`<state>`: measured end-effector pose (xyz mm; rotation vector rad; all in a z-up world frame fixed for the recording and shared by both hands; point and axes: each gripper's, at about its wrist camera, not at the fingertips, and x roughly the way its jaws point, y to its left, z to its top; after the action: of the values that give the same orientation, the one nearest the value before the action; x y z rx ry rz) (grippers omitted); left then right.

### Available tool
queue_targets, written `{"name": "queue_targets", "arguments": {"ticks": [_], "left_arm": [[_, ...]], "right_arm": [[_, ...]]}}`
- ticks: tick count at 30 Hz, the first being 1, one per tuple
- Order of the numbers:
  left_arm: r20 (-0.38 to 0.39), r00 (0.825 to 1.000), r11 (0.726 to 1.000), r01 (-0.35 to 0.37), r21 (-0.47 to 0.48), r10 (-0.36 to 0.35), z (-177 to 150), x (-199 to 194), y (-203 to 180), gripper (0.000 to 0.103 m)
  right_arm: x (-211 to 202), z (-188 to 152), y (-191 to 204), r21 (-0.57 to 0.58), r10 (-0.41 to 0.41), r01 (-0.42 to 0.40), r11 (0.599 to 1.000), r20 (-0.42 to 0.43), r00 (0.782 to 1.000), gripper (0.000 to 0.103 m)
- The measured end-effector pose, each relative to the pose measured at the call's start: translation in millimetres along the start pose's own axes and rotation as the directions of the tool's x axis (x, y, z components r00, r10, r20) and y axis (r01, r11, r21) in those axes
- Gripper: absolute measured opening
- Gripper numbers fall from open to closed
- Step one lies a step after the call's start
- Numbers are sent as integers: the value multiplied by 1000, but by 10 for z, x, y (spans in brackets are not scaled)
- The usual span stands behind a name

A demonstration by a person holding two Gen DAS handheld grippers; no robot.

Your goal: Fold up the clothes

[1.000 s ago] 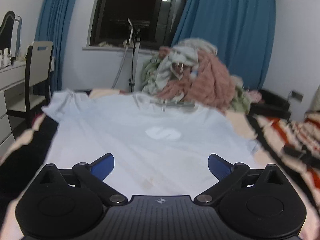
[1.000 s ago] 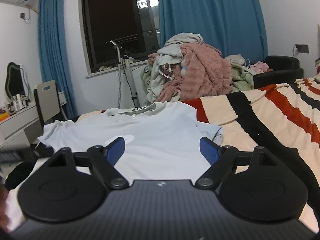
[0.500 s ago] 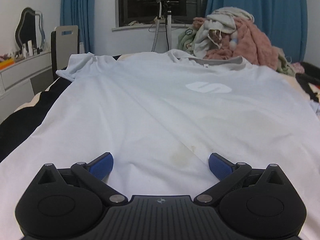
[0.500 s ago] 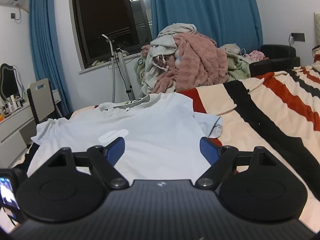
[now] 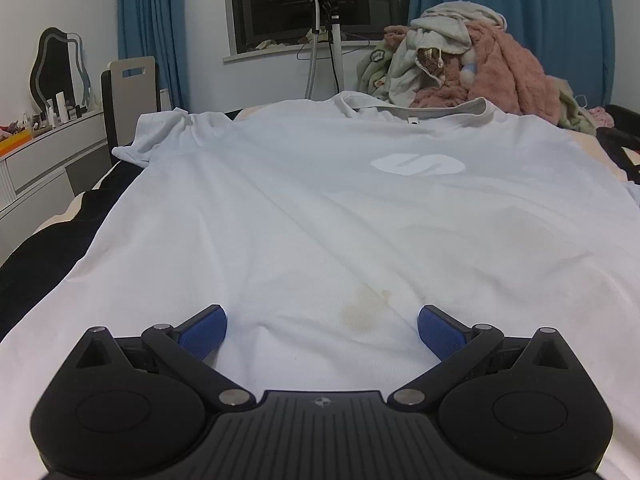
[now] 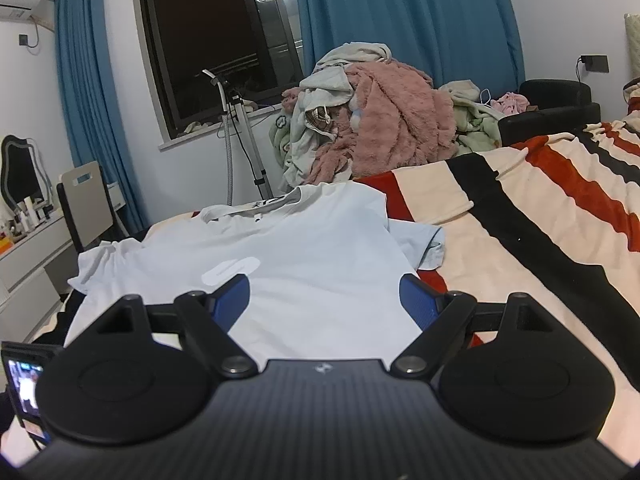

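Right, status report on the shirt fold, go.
Left tongs open, low over the hem. Right tongs open, empty. T-shirt flat on the bed, unfolded, right sleeve bunched. Nothing in the way.

Left wrist view: sat low and very near over the hem end of the pale blue T-shirt (image 5: 320, 208), looked forward along the spread blue fingers (image 5: 204, 330) of the left gripper (image 5: 322, 330) toward the collar and the dark window (image 5: 316, 0). Right wrist view: sat higher and farther back, off the shirt's right edge, faced the same way past the right gripper (image 6: 326, 298) with the striped blanket (image 6: 520, 232) alongside. Shared by both: the T-shirt (image 6: 288, 248), the clothes pile (image 5: 472, 68) (image 6: 372, 120), window (image 6: 216, 40), blue curtains (image 5: 508, 20) (image 6: 400, 20) and chair (image 5: 130, 88) (image 6: 86, 200).
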<state>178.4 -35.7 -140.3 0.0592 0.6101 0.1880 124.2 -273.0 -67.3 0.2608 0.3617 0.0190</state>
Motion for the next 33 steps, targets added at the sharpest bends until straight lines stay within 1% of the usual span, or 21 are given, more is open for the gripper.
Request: {"name": "queue_targets", "arguments": {"ticks": [10, 18, 22, 25, 28, 33], "left_arm": [[-2, 1000, 1000, 2, -1, -2, 15, 20, 21, 103], [-2, 1000, 1000, 3, 0, -3, 19, 49, 39, 103], [-2, 1000, 1000, 3, 0, -3, 20, 62, 44, 103], [-2, 1000, 1000, 3, 1, -3, 21, 72, 48, 103], [-2, 1000, 1000, 3, 1, -3, 20, 73, 48, 103], [-3, 1000, 1000, 4, 1, -4, 22, 82, 46, 103]], "right_arm": [[-62, 33, -40, 31, 27, -27, 999, -2, 1000, 83], [-123, 102, -34, 59, 42, -42, 997, 13, 999, 83], [-177, 108, -22, 54, 27, -29, 998, 25, 999, 83], [-163, 139, -21, 73, 31, -33, 997, 30, 999, 83], [-136, 172, -15, 85, 17, -20, 996, 38, 999, 83], [-94, 179, -78, 112, 1, -4, 994, 23, 1000, 83]]}}
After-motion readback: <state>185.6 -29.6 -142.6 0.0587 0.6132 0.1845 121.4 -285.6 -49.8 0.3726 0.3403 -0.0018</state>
